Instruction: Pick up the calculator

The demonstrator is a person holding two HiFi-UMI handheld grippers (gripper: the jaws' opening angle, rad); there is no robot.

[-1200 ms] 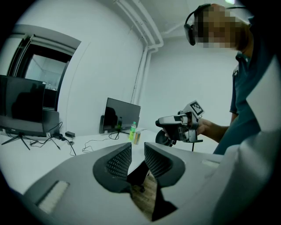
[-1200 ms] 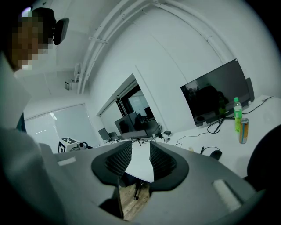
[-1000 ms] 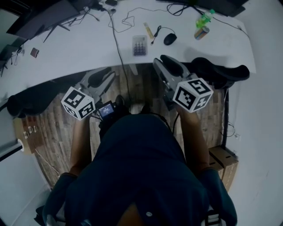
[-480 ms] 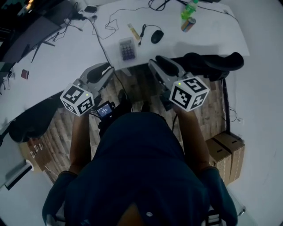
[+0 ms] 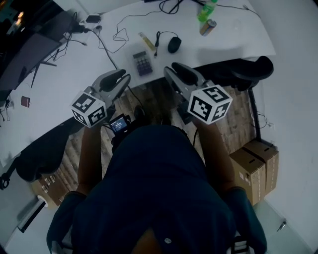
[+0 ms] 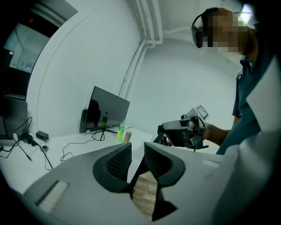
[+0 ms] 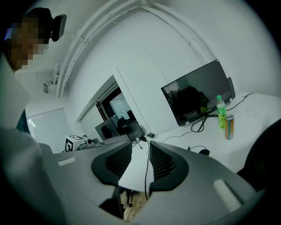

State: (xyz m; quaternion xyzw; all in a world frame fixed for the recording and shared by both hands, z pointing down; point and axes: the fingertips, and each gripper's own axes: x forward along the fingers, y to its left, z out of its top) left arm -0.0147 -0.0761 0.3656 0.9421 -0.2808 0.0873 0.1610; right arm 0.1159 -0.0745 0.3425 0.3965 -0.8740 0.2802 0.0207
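Calculator (image 5: 142,63): grey, keys facing up, flat on the white desk (image 5: 74,64) close to its near edge. It lies ahead of both grippers and roughly between them, and neither touches it. A black cable (image 5: 110,58) crosses the desk just to its left.

Left gripper (image 5: 120,78): carried low on the left side of the person (image 5: 159,188), jaws aimed toward the desk edge. The left gripper view shows its two ribbed pads drawn close, with only a thin slit between them. Nothing is in the slit, so the claw is closed and empty.

Right gripper (image 5: 173,72): carried alongside the left one and well apart from it. Its tips are near the desk edge, to the right of the calculator. The right gripper view shows the pads at the same narrow slit, with desk and cable seen through it and nothing gripped.

Desk, other items:
- A yellow pen-like stick (image 5: 146,40) lies just behind the calculator.
- A black corded mouse (image 5: 174,44) sits to the right of the stick.
- Farther back is a green bottle (image 5: 207,10) with a drinks can (image 5: 207,27) beside it.
- A monitor (image 7: 197,94) with a dark screen stands behind those two.

Surroundings:
- A black office chair (image 5: 248,69) sits at the desk edge, to the right of the right gripper.
- A second dark chair (image 5: 39,156) is at the far left.
- Cardboard boxes (image 5: 258,161) sit on the floor at the right.
- A wood-plank floor (image 5: 159,96) shows below the desk edge.
- A small lit screen (image 5: 119,124) sits at the person's chest, between the arms.
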